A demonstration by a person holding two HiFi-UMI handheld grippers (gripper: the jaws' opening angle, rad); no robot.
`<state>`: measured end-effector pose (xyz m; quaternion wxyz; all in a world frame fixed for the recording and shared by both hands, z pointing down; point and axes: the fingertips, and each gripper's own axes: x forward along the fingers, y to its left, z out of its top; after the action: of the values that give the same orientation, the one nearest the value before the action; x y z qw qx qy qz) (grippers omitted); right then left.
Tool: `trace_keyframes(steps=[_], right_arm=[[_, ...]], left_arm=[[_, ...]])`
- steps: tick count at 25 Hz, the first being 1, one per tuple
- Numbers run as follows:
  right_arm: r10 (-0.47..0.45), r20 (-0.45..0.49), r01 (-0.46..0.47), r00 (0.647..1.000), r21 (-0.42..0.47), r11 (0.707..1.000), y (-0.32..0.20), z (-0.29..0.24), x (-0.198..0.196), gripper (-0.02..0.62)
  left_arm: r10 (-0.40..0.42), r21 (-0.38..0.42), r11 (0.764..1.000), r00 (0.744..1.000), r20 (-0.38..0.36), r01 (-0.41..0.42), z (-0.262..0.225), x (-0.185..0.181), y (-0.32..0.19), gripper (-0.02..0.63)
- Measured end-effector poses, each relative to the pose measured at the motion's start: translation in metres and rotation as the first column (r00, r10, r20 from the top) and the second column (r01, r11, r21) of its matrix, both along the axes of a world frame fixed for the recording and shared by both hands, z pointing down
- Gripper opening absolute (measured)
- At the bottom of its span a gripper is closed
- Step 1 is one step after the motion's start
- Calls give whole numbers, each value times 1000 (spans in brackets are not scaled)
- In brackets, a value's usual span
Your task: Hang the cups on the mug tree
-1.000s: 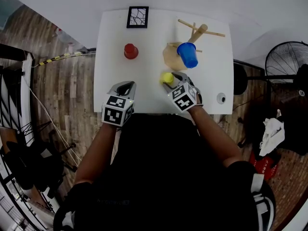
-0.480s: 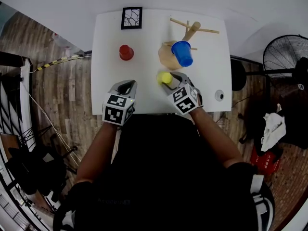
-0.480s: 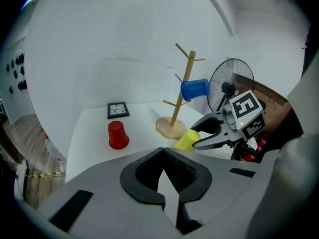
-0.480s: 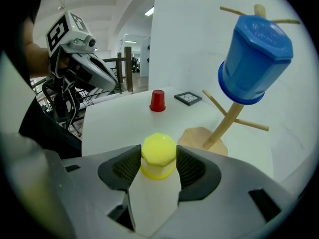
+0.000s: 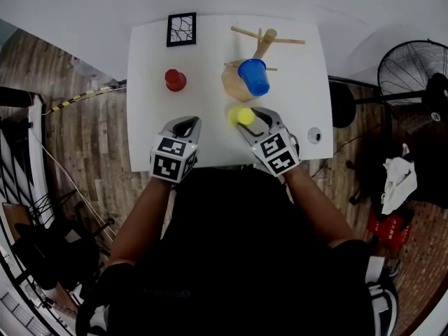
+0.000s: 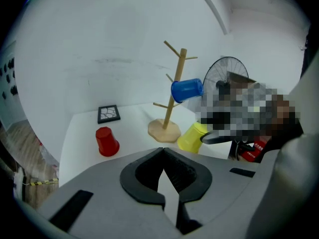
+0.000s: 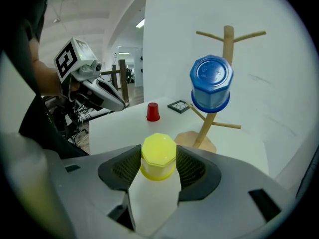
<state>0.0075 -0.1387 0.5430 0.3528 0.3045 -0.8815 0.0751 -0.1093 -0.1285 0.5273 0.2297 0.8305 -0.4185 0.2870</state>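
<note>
My right gripper is shut on the yellow cup just in front of the wooden mug tree. In the right gripper view the yellow cup sits between both pads, its flat bottom turned towards the camera. A blue cup hangs on a low peg of the tree; it also shows as the blue cup on the tree. The red cup stands upside down at the table's left. My left gripper is shut and holds nothing, near the front edge.
A black-framed picture lies at the far left corner of the white table. A small round thing sits near the table's right front. A floor fan stands beyond the right edge.
The right gripper with the yellow cup has shifted a little to the right relative to the tree's base. The head view has drifted. The left gripper has stayed put.
</note>
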Motion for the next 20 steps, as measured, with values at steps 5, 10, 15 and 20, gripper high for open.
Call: trace_keyframes(steps=[5, 10, 15, 20], right_arm=[[41, 12, -41, 999, 23, 999, 1, -13, 20, 219], [103, 41, -105, 994, 35, 994, -5, -23, 45, 219], [178, 86, -182, 980, 48, 982, -16, -34, 73, 219], [258, 149, -272, 955, 79, 959, -30, -57, 104, 219]], left_arm=[[21, 9, 1000, 1000, -2, -21, -5, 13, -4, 15], [47, 21, 999, 999, -1, -47, -12, 29, -6, 15], [57, 30, 998, 998, -3, -56, -15, 38, -9, 15], [57, 46, 997, 998, -4, -57, -21, 42, -11, 15]])
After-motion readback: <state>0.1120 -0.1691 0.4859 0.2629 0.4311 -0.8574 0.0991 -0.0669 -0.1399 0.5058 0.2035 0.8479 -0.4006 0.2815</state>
